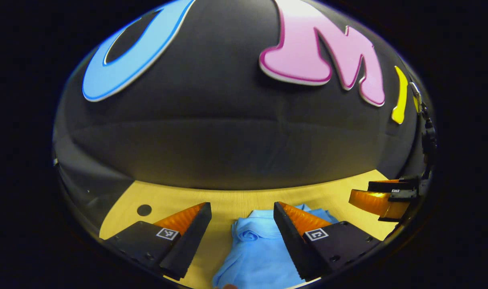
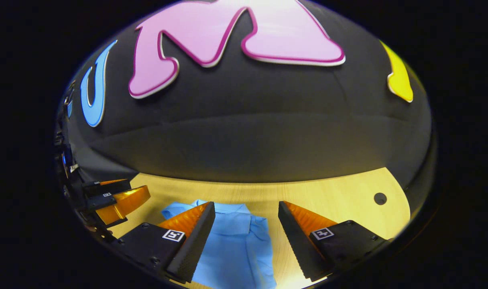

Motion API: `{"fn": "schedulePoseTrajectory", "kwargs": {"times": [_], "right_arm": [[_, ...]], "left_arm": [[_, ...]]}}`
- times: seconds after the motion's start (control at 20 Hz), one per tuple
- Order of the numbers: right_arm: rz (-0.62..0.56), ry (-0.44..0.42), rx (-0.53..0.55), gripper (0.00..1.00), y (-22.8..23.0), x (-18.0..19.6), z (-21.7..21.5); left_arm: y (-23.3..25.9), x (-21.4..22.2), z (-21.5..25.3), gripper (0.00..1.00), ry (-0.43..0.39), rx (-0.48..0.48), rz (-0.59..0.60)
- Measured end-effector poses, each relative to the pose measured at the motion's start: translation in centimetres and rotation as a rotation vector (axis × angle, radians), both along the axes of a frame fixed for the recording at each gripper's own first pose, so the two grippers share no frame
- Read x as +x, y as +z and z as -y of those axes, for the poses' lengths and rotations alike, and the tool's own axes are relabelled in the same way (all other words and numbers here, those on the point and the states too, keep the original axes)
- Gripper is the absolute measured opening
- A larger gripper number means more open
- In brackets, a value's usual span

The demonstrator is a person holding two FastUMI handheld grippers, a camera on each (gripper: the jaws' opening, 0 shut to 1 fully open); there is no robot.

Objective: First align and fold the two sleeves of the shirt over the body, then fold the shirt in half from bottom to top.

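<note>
The light-blue polo shirt [image 2: 236, 245] lay rumpled on the wooden table [image 2: 340, 196], seemingly unfolded. Both the left gripper [image 1: 242, 228] and right gripper [image 2: 246, 237] hovered wide open, empty.

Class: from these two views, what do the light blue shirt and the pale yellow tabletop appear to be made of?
Light blue shirt: soft matte woven fabric, probably cotton; it creases and bunches at the collar. Pale yellow tabletop: smooth wood or wood-look laminate; faint straight grain lines, slight sheen.

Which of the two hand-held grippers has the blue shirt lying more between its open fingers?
The left hand-held gripper: the blue shirt fills the gap between its fingers. At the right hand-held gripper, the shirt lies mostly toward one finger, with bare table by the other.
</note>
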State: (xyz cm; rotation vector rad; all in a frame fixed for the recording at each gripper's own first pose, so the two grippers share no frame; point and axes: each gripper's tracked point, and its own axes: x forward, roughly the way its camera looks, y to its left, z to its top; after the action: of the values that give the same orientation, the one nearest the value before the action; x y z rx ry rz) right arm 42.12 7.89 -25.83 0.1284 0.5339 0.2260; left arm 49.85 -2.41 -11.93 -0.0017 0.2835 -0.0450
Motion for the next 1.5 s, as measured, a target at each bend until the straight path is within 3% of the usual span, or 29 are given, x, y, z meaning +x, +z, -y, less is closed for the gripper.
{"fn": "schedulePoseTrajectory", "kwargs": {"times": [0.25, 0.7, 1.15, 1.3, 1.5], "right_arm": [[0.118, -0.064, -0.127, 0.98, 7.8, -4.7, 3.9], [0.205, -0.18, -0.104, 0.98, 18.9, -18.4, 6.2], [0.25, -0.14, -0.108, 0.98, 21.6, -30.9, 3.2], [0.312, -0.111, -0.121, 0.98, 23.3, -33.5, 2.1], [0.335, -0.095, -0.104, 0.98, 24.7, -37.0, 1.7]], "left_arm": [[6.5, -7.2, 0.1, 0.98, -0.024, -0.047, 0.09], [14.2, -21.6, -2.5, 0.98, -0.051, -0.043, 0.208], [16.5, -36.5, -7.0, 0.98, 0.008, -0.055, 0.291], [16.1, -40.7, -7.6, 0.98, 0.016, -0.075, 0.301], [15.0, -45.6, -7.6, 0.98, 0.001, -0.019, 0.299]]}}
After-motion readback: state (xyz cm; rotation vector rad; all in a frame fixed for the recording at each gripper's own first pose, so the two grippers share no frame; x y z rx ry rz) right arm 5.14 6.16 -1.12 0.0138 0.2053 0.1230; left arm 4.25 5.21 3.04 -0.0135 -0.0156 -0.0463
